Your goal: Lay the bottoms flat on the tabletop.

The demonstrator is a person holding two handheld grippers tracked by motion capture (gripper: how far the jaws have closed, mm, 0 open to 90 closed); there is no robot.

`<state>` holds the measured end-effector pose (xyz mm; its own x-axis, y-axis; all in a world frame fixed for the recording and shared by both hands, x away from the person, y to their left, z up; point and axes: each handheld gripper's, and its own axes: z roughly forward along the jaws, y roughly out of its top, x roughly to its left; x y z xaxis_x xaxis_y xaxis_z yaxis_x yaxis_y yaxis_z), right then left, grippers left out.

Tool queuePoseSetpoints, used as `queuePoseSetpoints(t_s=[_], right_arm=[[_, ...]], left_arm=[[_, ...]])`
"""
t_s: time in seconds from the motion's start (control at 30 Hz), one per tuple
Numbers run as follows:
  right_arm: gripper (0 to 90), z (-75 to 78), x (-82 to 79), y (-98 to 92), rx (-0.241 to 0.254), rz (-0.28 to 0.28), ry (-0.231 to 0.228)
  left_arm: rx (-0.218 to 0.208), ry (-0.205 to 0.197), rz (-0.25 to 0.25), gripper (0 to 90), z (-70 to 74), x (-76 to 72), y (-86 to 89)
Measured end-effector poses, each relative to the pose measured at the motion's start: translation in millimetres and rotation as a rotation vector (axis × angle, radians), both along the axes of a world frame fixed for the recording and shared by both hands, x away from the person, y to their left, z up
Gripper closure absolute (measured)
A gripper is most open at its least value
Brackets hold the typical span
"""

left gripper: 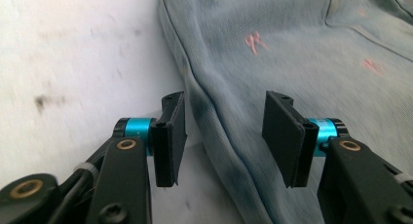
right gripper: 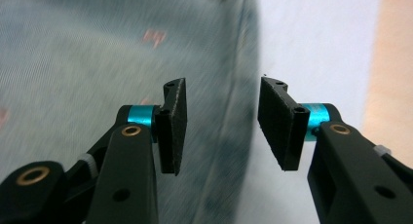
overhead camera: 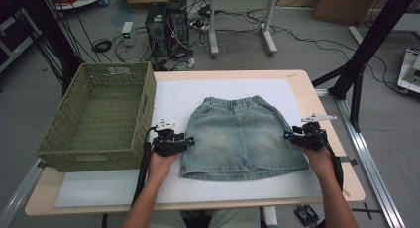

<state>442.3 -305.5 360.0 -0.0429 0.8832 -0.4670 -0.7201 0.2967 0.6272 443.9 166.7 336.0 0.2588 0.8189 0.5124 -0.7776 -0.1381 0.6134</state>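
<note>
Left gripper (overhead camera: 190, 140): jaws parted, straddling the skirt's left side seam, gripping nothing.
Right gripper (overhead camera: 286, 134): jaws parted over the right side seam, gripping nothing.
Denim skirt (overhead camera: 242, 139): flat on the white mat (overhead camera: 173, 96), waistband far.
Green basket (overhead camera: 101, 114): left of skirt, empty.

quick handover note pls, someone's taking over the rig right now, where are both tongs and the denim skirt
Left tongs: open, straddling the skirt's left side seam, not gripping.
Right tongs: open, over the skirt's right side seam, not gripping.
Denim skirt: flat and unfolded on the white mat, waistband away from the person.
Green basket: at the table's left, nothing visible inside.
Done: skirt spread out. Left: probably grip both edges, fold, then likely move it to the basket.
</note>
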Motion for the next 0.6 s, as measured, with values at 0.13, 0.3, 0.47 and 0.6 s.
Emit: queuePoseSetpoints(t_s=[0.13,0.3,0.47,0.6], right_arm=[[58.6,-6.1,9.1,6.3,-0.011,-0.053,0.031],[62.6,-8.9,9.0,11.3,0.005,-0.102,-0.009],[64.0,-13.4,1.6,13.4,0.035,-0.108,-0.075],[70.7,-6.9,9.1,17.4,0.009,-0.155,-0.029]], left_arm=[[0.014,0.044,0.017,57.4,-9.9,1.3,-1.7],[0.019,0.045,0.013,58.1,-18.0,1.5,-3.7],[0.011,0.041,0.012,57.9,-19.0,1.6,-1.8],[0.026,0.042,0.02,60.3,-17.1,1.9,-4.3]])
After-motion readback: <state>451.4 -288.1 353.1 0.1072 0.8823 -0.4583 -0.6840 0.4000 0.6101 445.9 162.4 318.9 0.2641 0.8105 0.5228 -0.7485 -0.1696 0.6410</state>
